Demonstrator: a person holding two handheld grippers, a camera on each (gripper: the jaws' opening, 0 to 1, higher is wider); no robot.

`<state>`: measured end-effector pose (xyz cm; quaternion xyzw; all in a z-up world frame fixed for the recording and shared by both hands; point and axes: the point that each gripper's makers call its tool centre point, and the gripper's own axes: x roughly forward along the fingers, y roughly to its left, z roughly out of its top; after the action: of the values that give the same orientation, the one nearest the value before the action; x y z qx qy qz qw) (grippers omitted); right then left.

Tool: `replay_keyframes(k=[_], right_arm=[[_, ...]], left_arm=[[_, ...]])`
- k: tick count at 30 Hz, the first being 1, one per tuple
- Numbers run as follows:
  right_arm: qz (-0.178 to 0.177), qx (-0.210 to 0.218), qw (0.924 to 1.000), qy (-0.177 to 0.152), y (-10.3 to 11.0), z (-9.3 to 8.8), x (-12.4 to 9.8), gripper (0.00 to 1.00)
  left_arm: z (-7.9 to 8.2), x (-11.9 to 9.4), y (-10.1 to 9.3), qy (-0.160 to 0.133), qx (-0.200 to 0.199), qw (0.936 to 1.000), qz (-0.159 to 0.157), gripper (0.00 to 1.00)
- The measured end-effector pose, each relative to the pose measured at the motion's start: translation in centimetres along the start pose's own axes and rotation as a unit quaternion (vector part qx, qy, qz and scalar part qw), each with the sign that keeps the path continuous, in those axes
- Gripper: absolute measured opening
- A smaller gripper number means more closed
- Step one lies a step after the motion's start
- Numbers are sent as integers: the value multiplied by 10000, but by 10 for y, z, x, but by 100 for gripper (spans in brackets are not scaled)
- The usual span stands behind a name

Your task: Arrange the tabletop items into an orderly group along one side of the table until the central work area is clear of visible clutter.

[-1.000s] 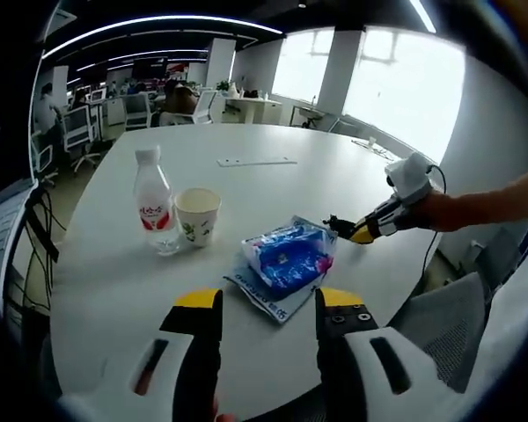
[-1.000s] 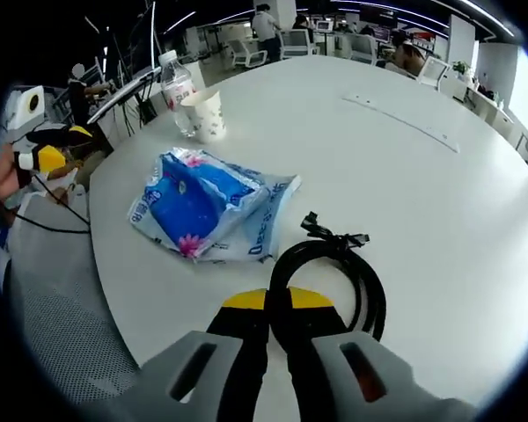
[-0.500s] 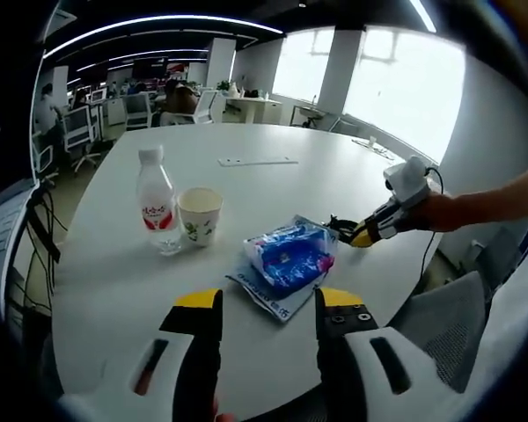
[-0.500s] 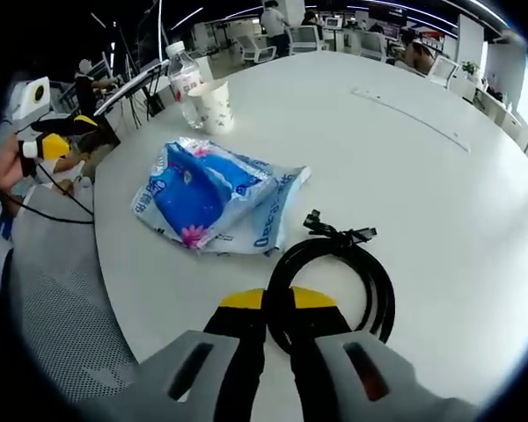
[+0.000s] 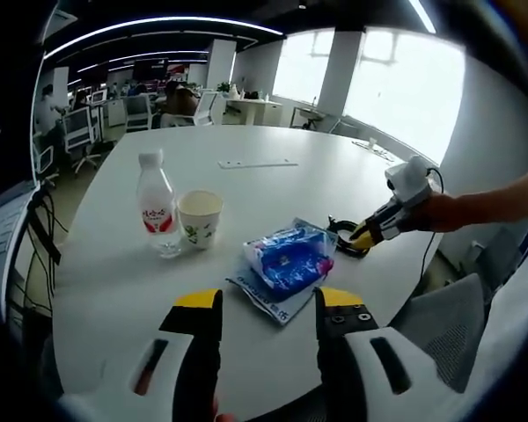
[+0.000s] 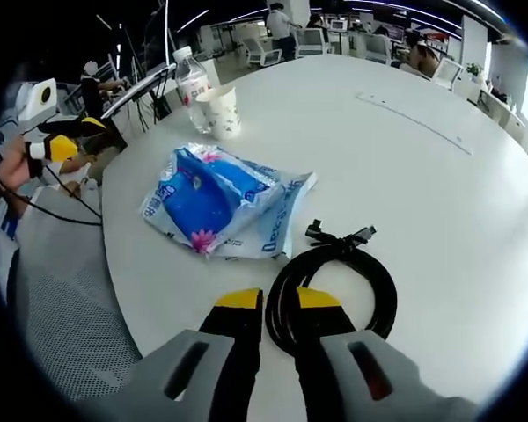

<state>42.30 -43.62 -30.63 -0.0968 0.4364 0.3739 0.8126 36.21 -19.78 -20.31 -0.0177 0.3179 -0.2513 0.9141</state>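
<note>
The right gripper [image 6: 280, 301] clenches on the near loop of a coiled black cable [image 6: 339, 281] lying by the round white table's [image 6: 440, 202] near edge, just beside a blue tissue pack [image 6: 213, 200]. The left gripper [image 5: 266, 303] hangs released over the edge. A water bottle [image 5: 156, 200] and paper cup [image 5: 200, 217] stand touching.
</note>
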Motion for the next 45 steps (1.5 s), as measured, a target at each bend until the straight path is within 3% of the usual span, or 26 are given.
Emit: replay_keyframes(k=[11, 22, 30, 36, 45], right_arm=[[-104, 160, 9998, -113, -1, -5, -18, 14], [-135, 296, 9991, -285, 12, -8, -35, 14], [-147, 420, 9984, -346, 26, -9, -45, 14], [-208, 637, 9969, -417, 29, -9, -48, 15], [-173, 629, 9968, -464, 44, 4, -55, 16]], left_arm=[[5, 5, -6, -38, 23, 9999, -95, 42], [8, 10, -11, -50, 29, 9998, -196, 42], [12, 12, -1, -112, -26, 9998, -163, 41], [7, 12, 0, -44, -4, 9998, -181, 42], [8, 11, 17, -93, -106, 9999, -74, 42]])
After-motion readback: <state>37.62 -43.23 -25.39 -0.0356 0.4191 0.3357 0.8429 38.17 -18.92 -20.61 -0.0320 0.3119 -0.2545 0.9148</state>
